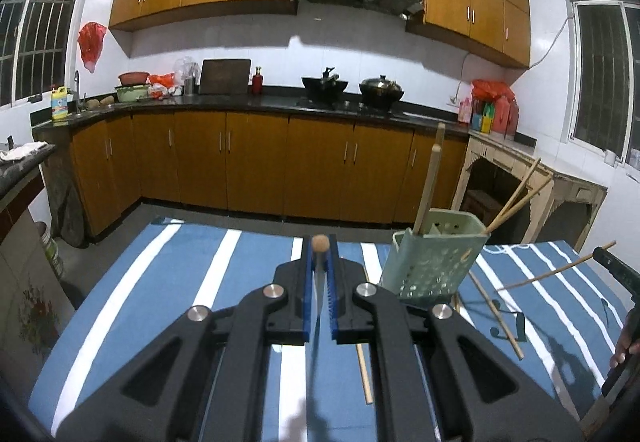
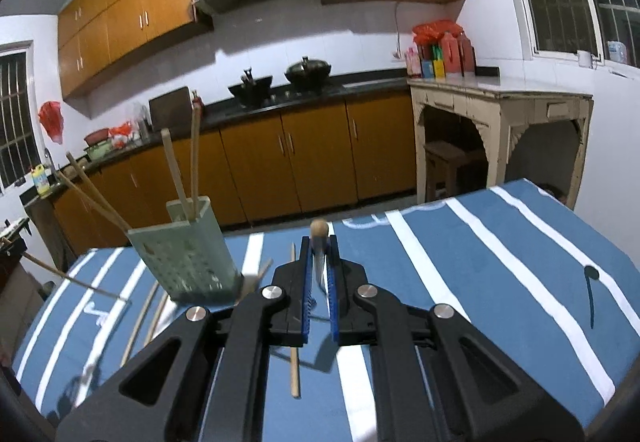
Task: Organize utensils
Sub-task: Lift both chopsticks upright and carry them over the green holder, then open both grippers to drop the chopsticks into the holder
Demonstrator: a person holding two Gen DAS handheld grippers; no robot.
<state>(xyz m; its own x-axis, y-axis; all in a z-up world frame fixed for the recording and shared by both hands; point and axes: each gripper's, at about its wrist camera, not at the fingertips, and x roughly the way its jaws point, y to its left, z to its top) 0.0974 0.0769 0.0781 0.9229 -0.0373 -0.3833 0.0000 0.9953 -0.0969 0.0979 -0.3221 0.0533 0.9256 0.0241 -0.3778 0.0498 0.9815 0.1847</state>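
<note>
Green perforated utensil holder (image 1: pixel 430 262) holding 4 chopsticks (image 1: pixel 426 187), left gripper (image 1: pixel 319 266) and right gripper (image 2: pixel 319 262) each clamped on a wooden-tipped utensil (image 1: pixel 320 242)

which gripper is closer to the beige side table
Right. The table stands ahead and to the right of the right gripper; from the left gripper it lies far right, beyond the holder.
</note>
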